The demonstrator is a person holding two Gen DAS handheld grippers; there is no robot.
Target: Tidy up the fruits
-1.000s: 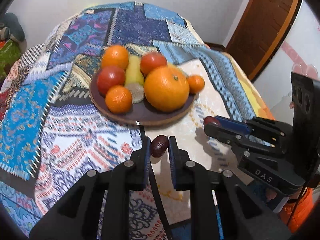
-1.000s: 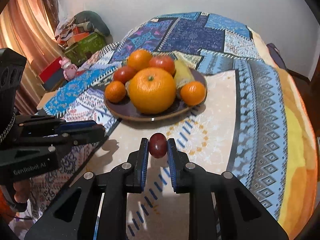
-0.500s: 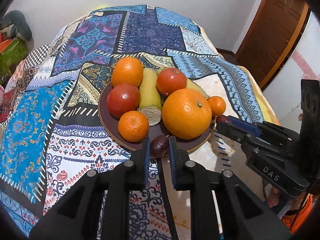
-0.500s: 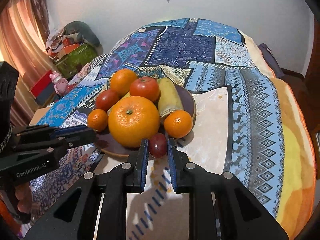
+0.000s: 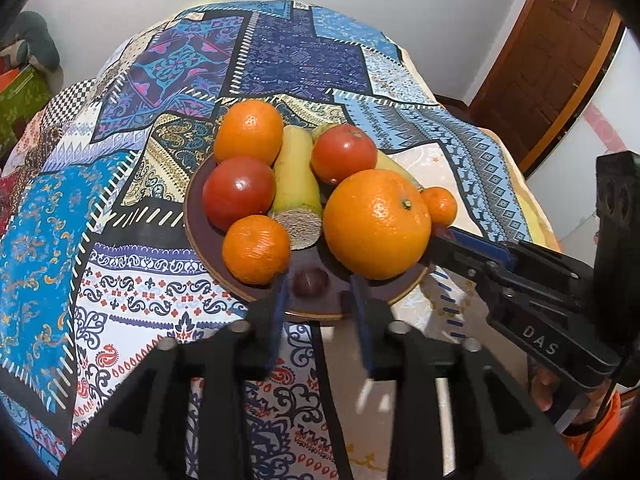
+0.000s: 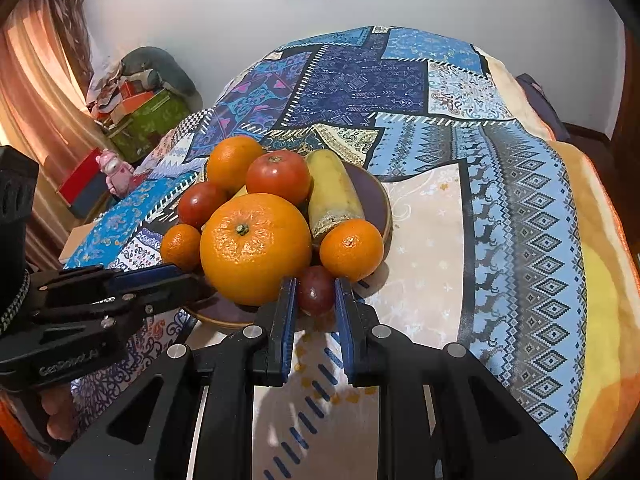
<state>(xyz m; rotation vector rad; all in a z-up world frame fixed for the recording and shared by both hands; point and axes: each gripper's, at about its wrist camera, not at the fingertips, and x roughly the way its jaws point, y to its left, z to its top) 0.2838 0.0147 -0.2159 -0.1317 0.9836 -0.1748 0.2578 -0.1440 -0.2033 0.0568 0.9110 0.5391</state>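
A brown plate [image 5: 196, 216] holds oranges, tomatoes and cut bananas, with a big orange [image 5: 376, 224] at its front. My left gripper [image 5: 316, 296] is open at the plate's front rim; a small dark fruit [image 5: 310, 280] lies on the plate between its fingers, free of both pads. In the right wrist view my right gripper [image 6: 316, 296] holds a dark red fruit [image 6: 316, 290] between its pads at the plate's [image 6: 380, 200] near edge, between the big orange [image 6: 256, 248] and a small mandarin [image 6: 352, 250]. Each gripper shows in the other's view.
The plate sits on a patchwork blanket [image 5: 280, 52] over a round-looking surface. A wooden door [image 5: 552, 52] stands at the right. Boxes and a pink toy [image 6: 116, 170] lie by the curtain at the left. Beige cloth [image 6: 424, 240] lies right of the plate.
Both grippers moved forward to the plate. My left gripper opened and let its dark fruit down onto the plate. My right gripper carried its fruit to the plate's edge.
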